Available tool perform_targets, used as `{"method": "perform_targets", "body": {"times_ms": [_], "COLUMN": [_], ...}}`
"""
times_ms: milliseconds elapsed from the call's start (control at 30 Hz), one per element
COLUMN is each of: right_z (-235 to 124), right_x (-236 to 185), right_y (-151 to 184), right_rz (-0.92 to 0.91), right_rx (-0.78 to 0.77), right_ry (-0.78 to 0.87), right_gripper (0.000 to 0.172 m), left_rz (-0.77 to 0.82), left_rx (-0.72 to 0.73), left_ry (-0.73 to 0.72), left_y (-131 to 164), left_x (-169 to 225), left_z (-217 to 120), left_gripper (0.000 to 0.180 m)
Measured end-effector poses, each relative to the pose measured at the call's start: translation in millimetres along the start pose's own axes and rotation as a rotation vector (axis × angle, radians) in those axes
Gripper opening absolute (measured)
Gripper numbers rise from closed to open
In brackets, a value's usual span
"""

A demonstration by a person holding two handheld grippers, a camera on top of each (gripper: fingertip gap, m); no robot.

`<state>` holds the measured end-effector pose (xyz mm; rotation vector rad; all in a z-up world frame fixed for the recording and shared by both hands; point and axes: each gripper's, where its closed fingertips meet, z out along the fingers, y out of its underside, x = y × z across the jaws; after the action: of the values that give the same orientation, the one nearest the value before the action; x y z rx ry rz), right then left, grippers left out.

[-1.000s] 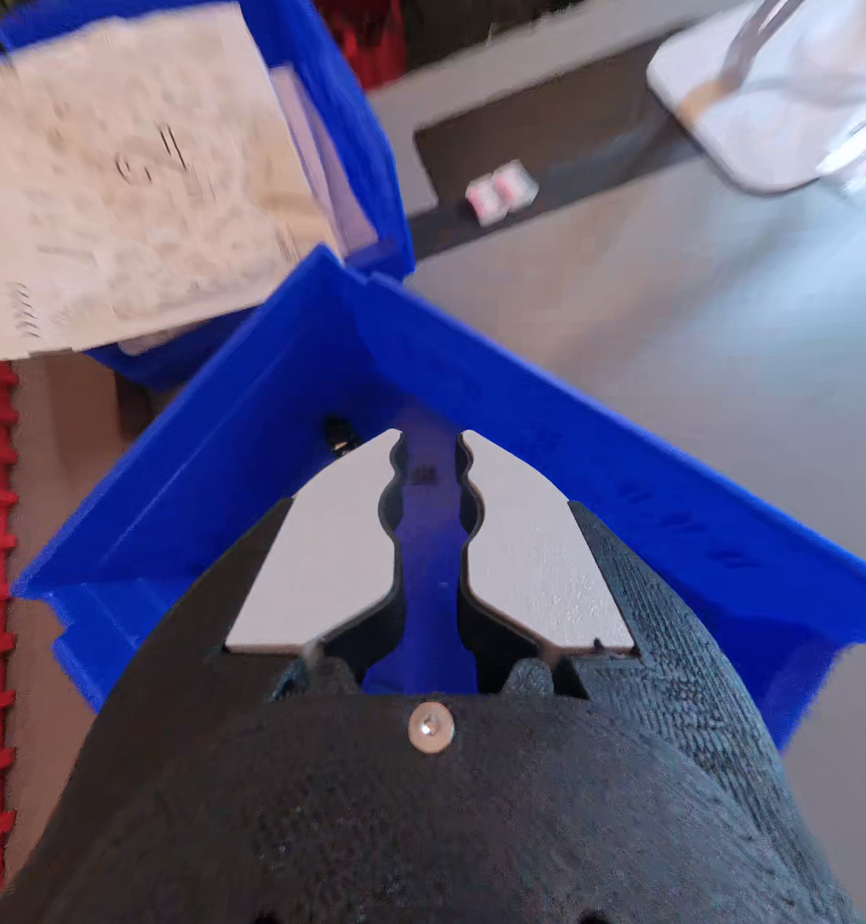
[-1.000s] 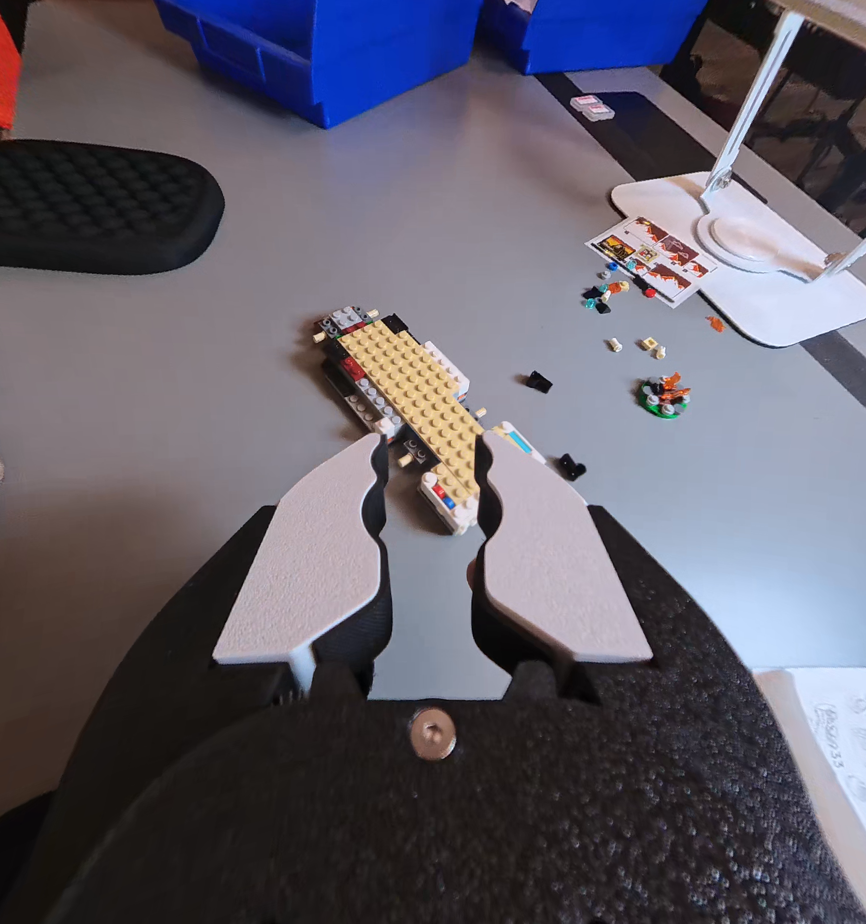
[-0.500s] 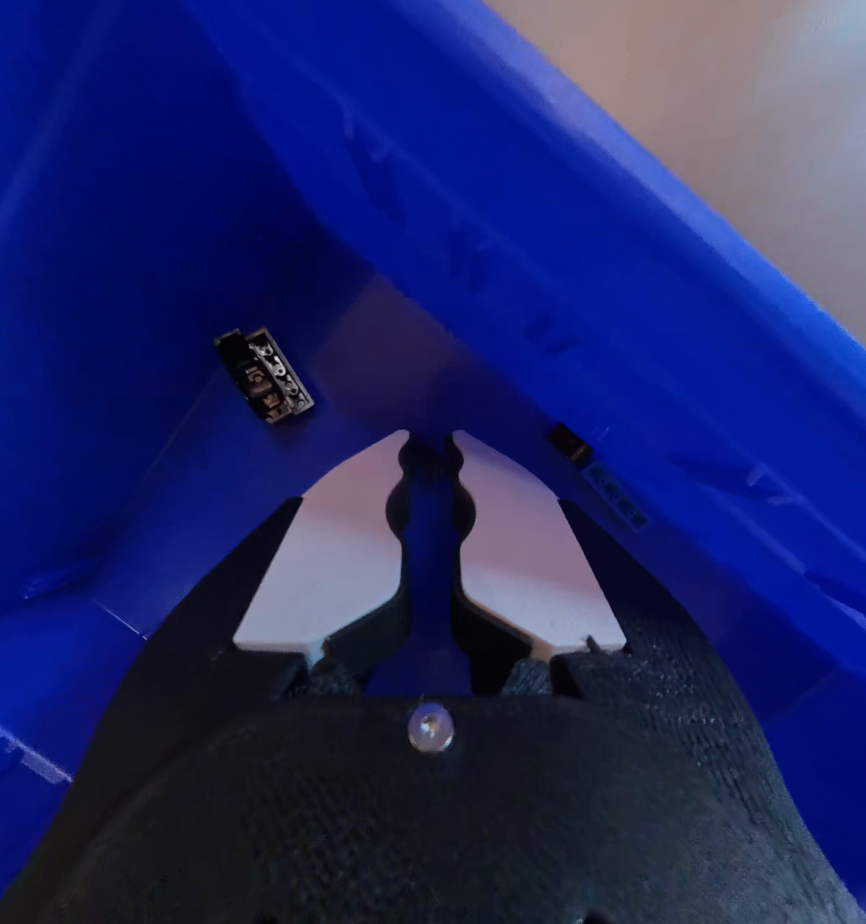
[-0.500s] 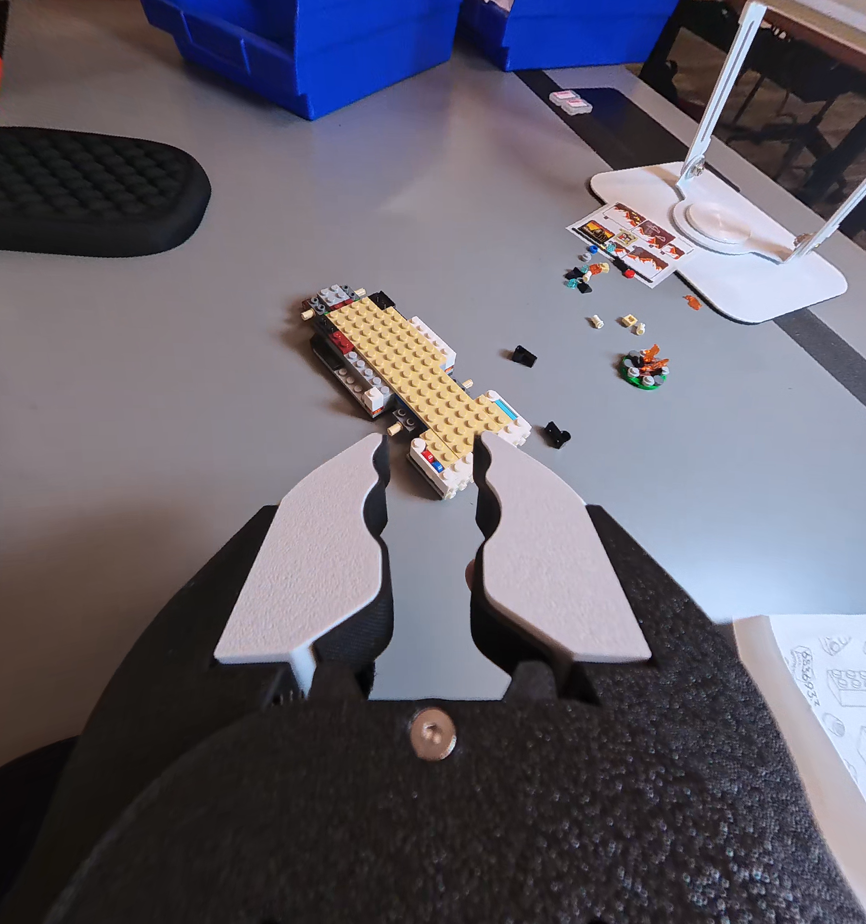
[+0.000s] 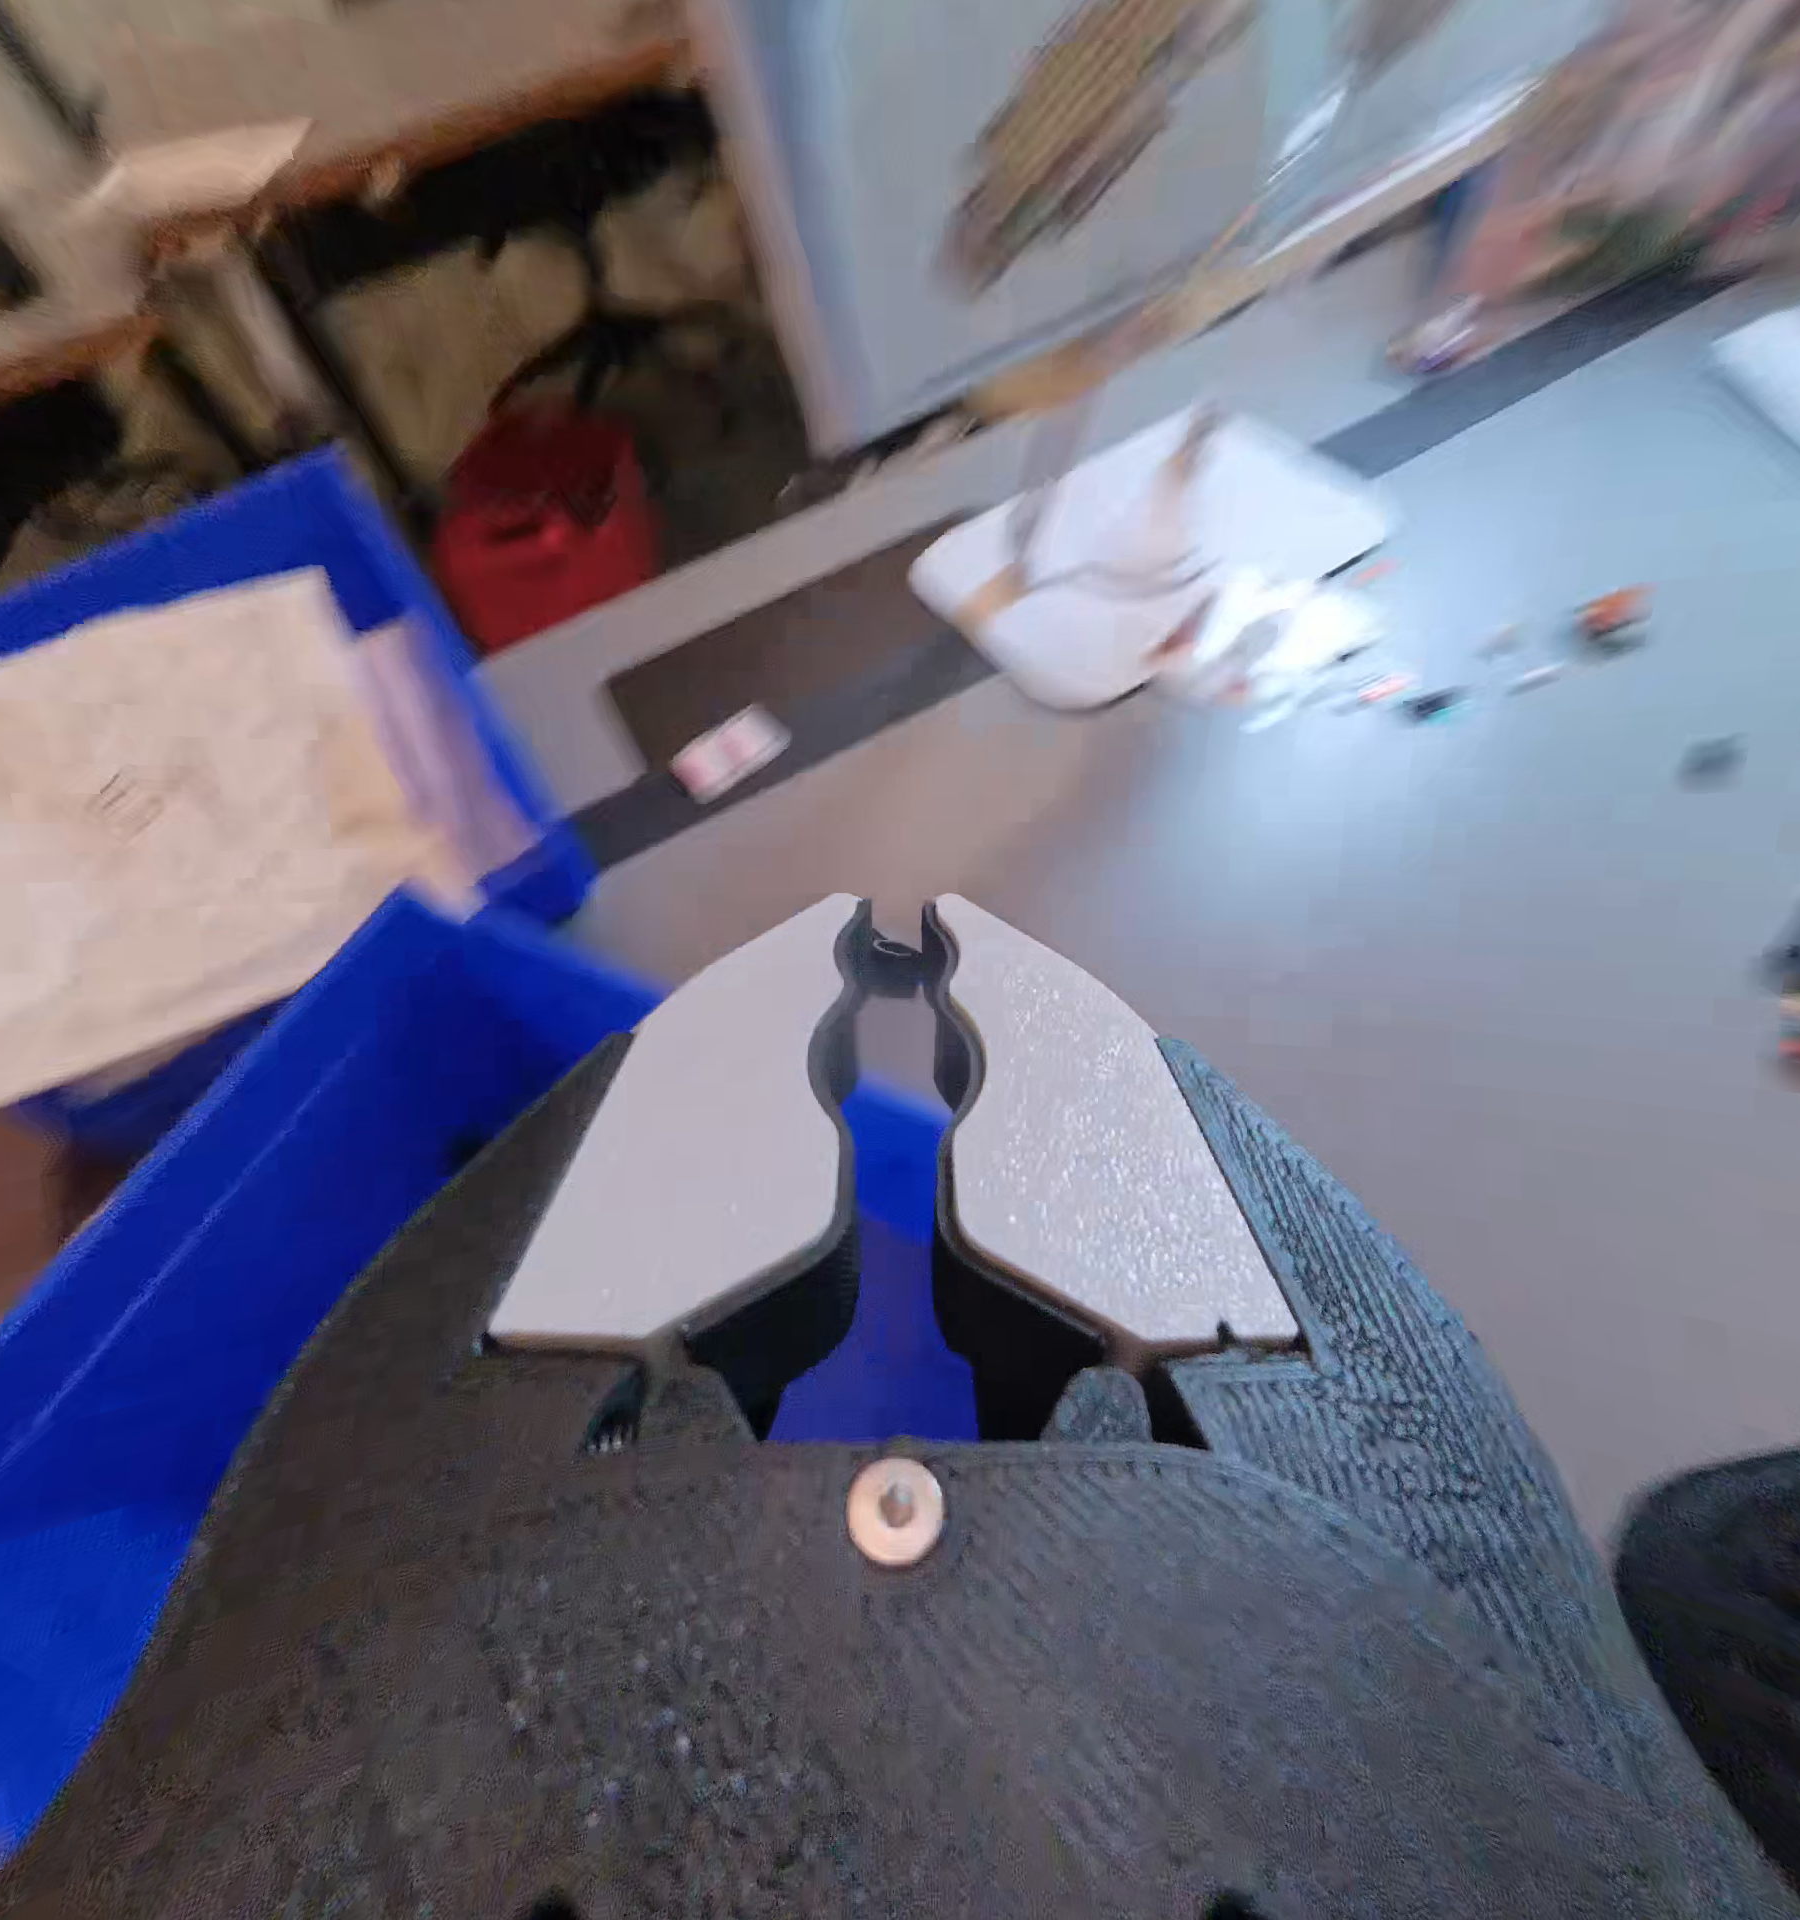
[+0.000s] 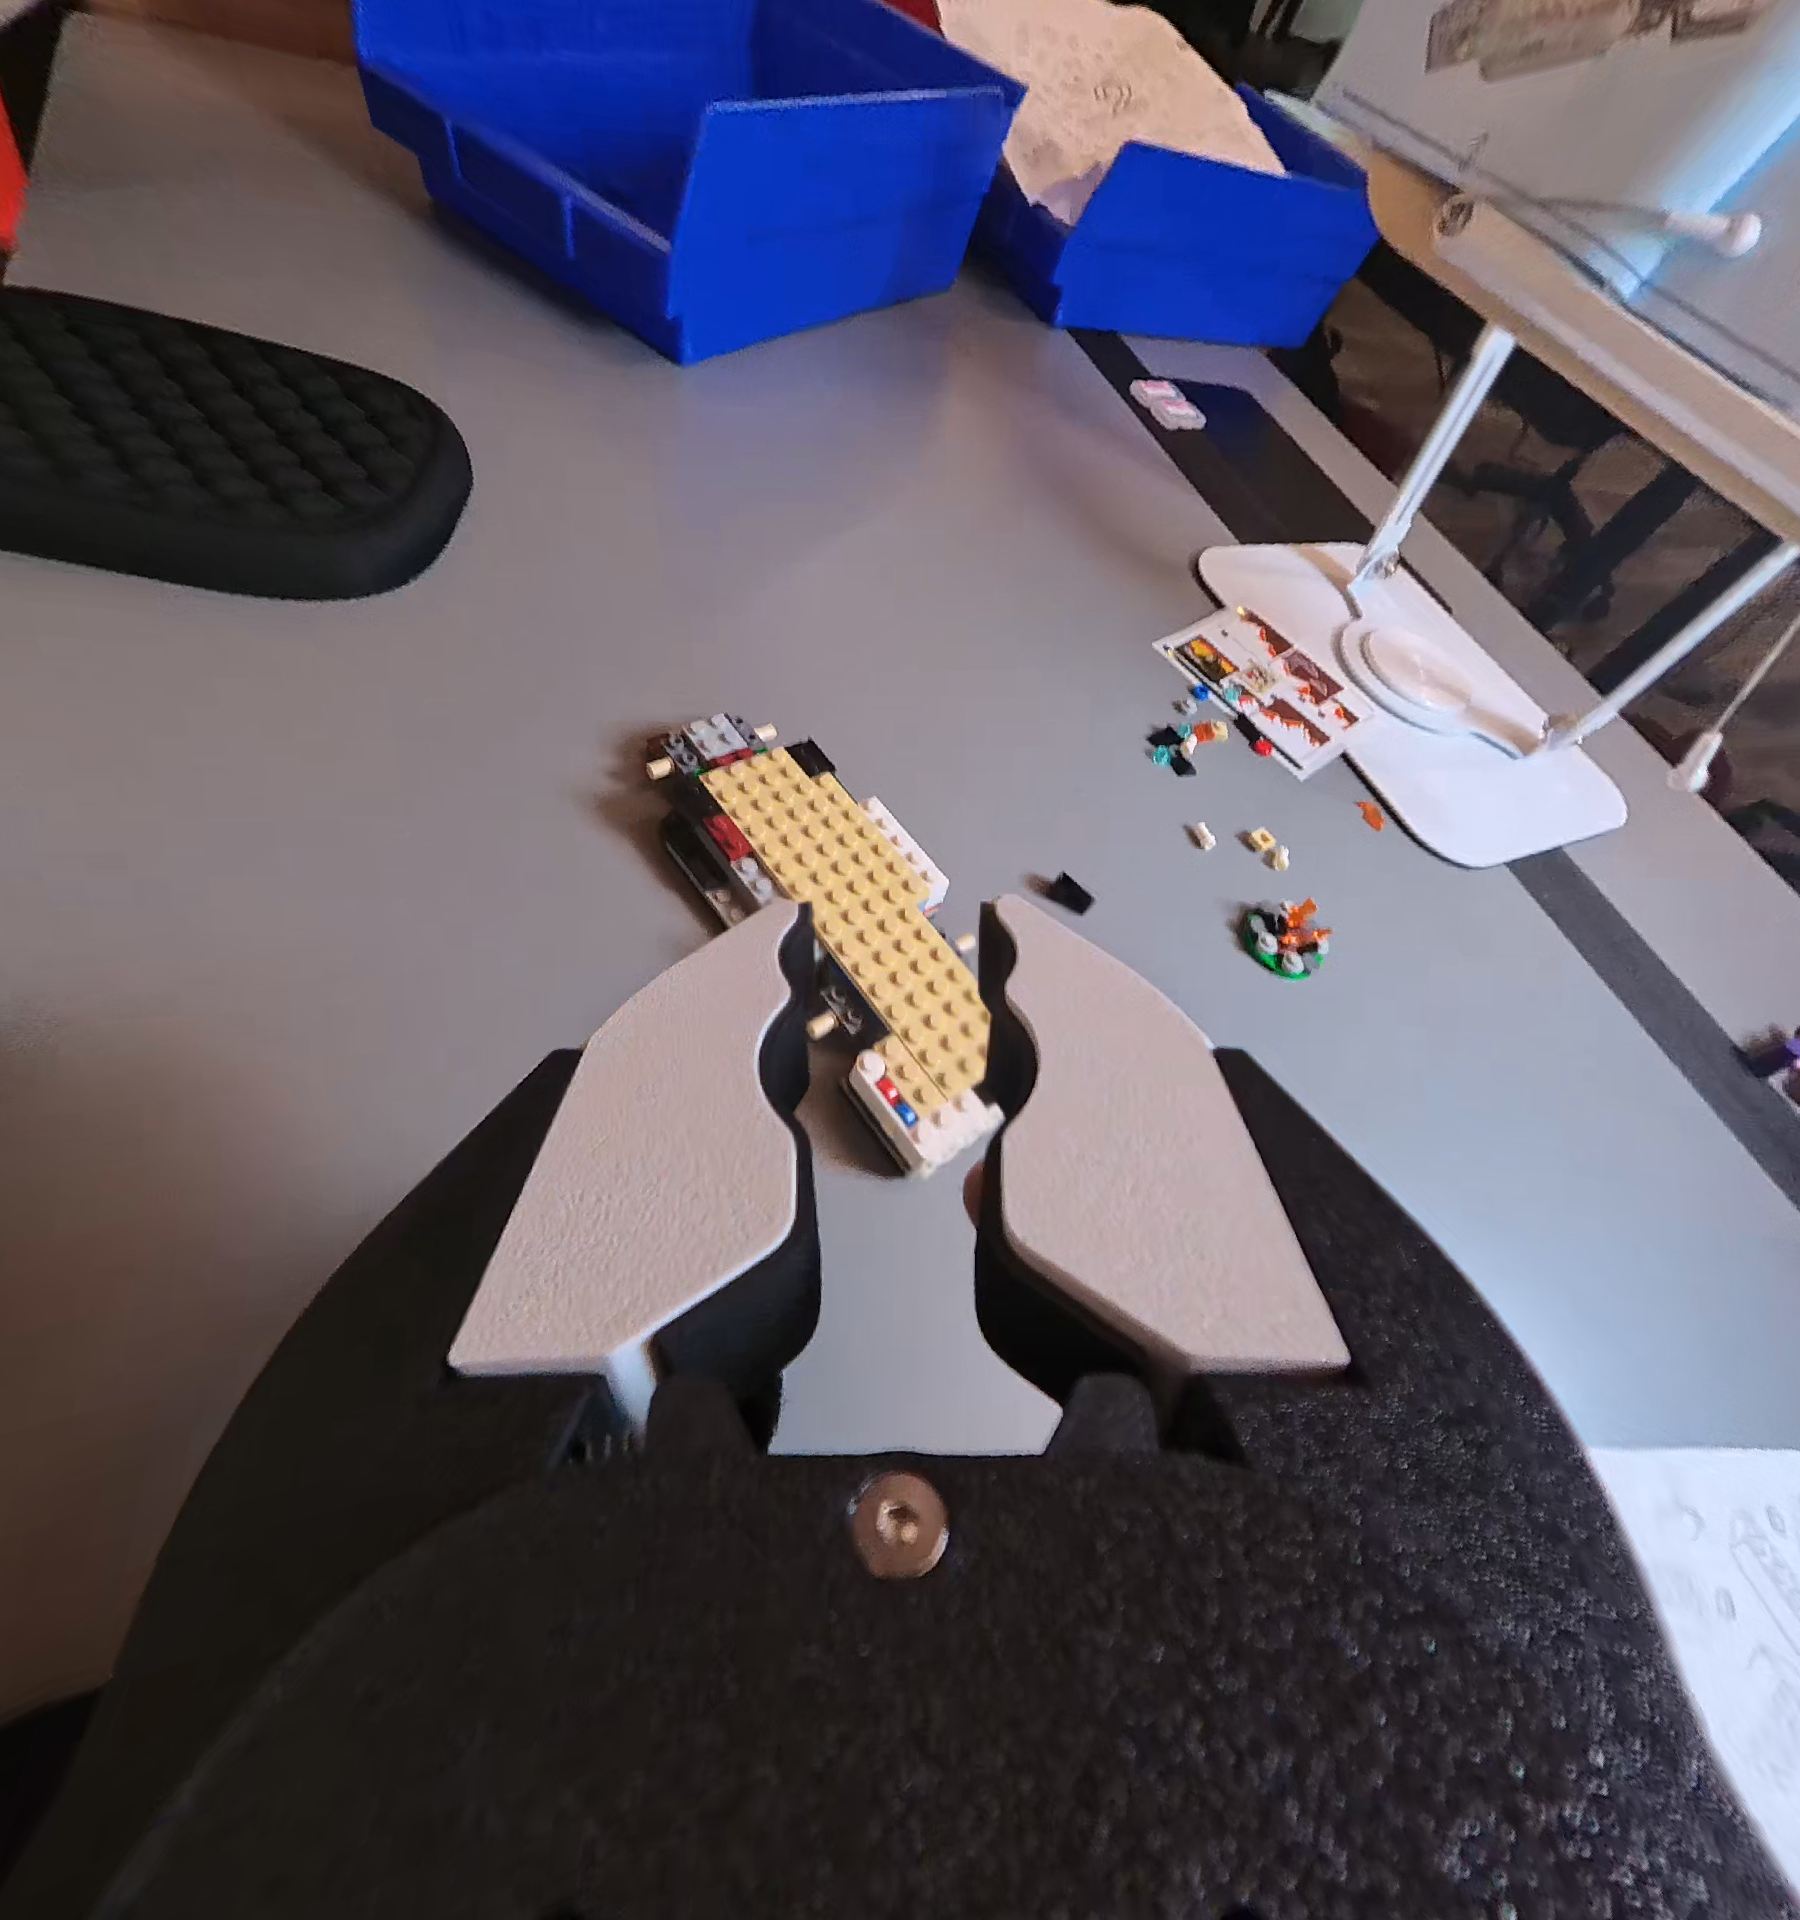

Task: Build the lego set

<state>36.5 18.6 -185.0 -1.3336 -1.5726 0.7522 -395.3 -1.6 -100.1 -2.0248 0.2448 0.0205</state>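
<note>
Left gripper narrowed onto a small black plastic brick piece, pinched at the very fingertips, a round stud or hole visible on its top; pads pressing both sides, piece raised clear of the open blue plastic bin below and left. Second blue bin behind it, stuffed with white printed paper sheets. Left view heavily motion-blurred, finer detail of the piece not readable. Right gripper moderately open, straddling the near end of a long brick-built model with a tan studded plate top lying flat on the grey tabletop; right finger seemingly against the tan plate's edge, left finger apart from it with grey table showing between; not gripped. Model: tan plate running diagonally away to the left, white bricks along its right side and at the near end with small red and blue dots, black and grey bricks with red bits along the left side, cream pegs sticking out. Nearby: loose black wedge piece just right of the fingertips, small round green base with orange and grey bits, scatter of tiny coloured parts, sticker sheet on a white lamp base. Black textured pad far left, two blue bins at back, white printed booklet at bottom right corner.
</note>
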Motion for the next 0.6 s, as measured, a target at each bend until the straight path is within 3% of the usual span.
{"method": "perform_targets", "body": {"times_ms": [133,300,433,600], "right_z": [17.5,35.2,40.4,51.2], "right_x": [-12.6,-19.5,-20.1,-17.6], "right_y": [-26.5,-64.5,-97.3,-99.6], "right_rz": [-0.026,-0.173,-0.308,-0.349], "right_rx": [0.097,0.156,0.177,0.195], "right_ry": [-0.021,0.027,0.063,0.110], "right_gripper": [0.030,0.030,0.030,0.028], "left_rz": [-0.047,-0.335,-0.533,-0.553], "left_rx": [0.243,0.292,0.288,0.262], "left_ry": [0.423,0.932,1.169,1.245], "left_y": [-33.5,-26.9,-46.7,-51.2], "left_x": [142.8,278.6,320.4,343.0], "left_z": [-9.9,16.4,26.1,30.7], "left_gripper": [0.009,0.009,0.009,0.009]}}
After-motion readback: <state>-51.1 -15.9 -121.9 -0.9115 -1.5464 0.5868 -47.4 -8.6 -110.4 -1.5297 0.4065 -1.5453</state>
